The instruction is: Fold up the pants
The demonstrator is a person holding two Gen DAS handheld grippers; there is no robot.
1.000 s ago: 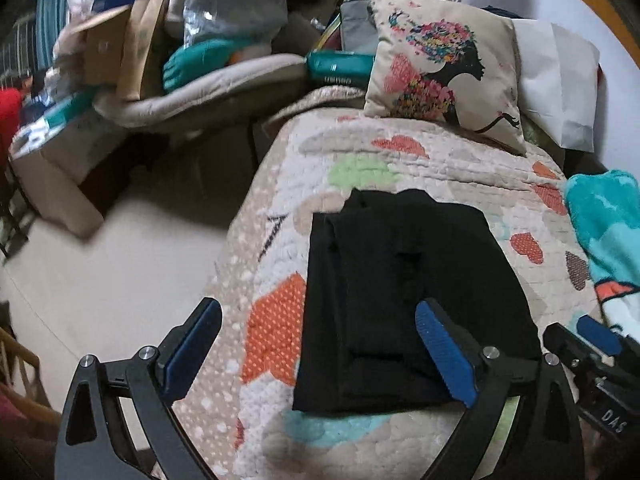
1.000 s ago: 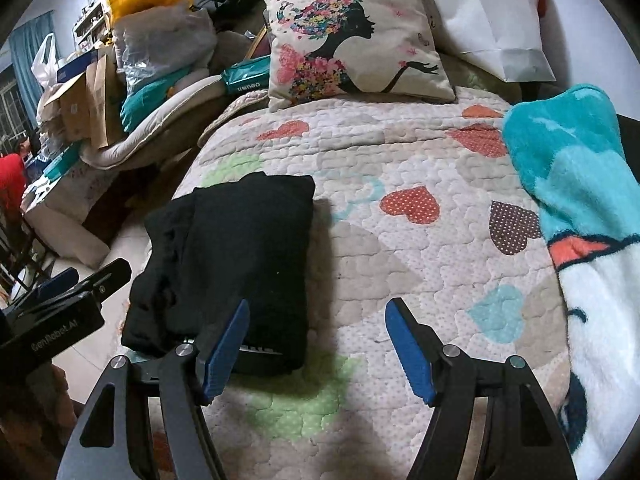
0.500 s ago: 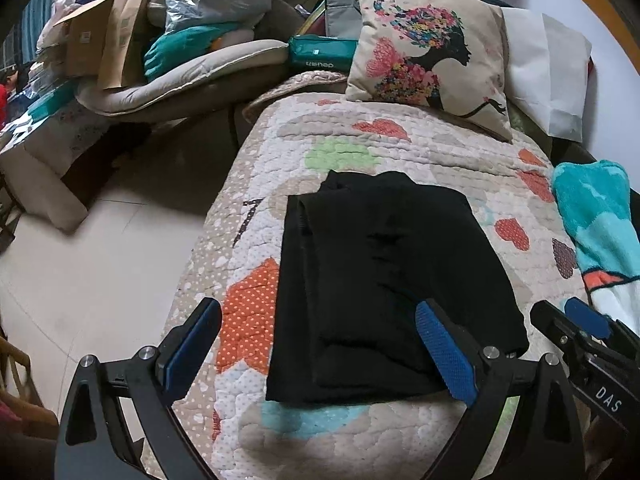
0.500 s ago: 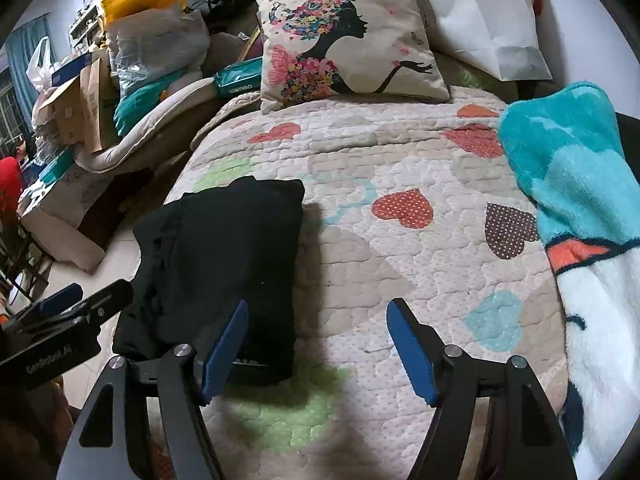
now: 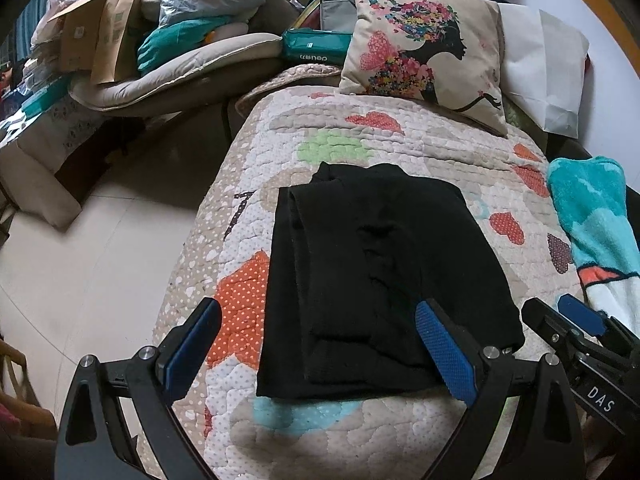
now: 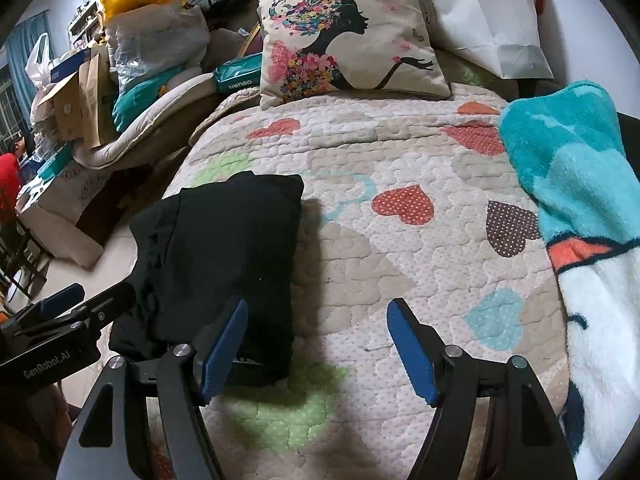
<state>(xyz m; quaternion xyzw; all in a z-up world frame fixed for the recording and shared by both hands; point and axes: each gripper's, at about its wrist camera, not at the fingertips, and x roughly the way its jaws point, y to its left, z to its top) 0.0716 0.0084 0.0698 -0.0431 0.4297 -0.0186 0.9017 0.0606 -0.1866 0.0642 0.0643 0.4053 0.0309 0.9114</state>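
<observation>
At the far left, beyond the bed's edge, lies a pale tiled floor [image 5: 80, 264], and behind it a heap of cardboard boxes [image 5: 92, 36], plastic bags and a beige cushion [image 5: 180, 76]. Next comes the left gripper [image 5: 320, 340], held above the quilt [image 5: 360, 136]; its jaws stand wide apart with nothing clamped, one blue pad over an orange heart patch, the other over the near right part of the black pants [image 5: 380, 276]. These pants lie folded into a flat, roughly rectangular stack on the left half of the heart-patterned quilt, close to the bed's left edge, with layered edges showing along their left side. Behind them, at the head of the bed, a pillow [image 6: 348, 36] printed with a flower-haired silhouette leans upright, a white bag [image 6: 480, 12] behind it. Further right, the right gripper [image 6: 316, 344] hovers over bare quilt just beside the pants' right edge; its jaws are also spread wide and empty, the left pad over the corner of the pants. At the far right a turquoise and white fleece blanket [image 6: 576, 184] lies along the bed, well apart from the pants.
</observation>
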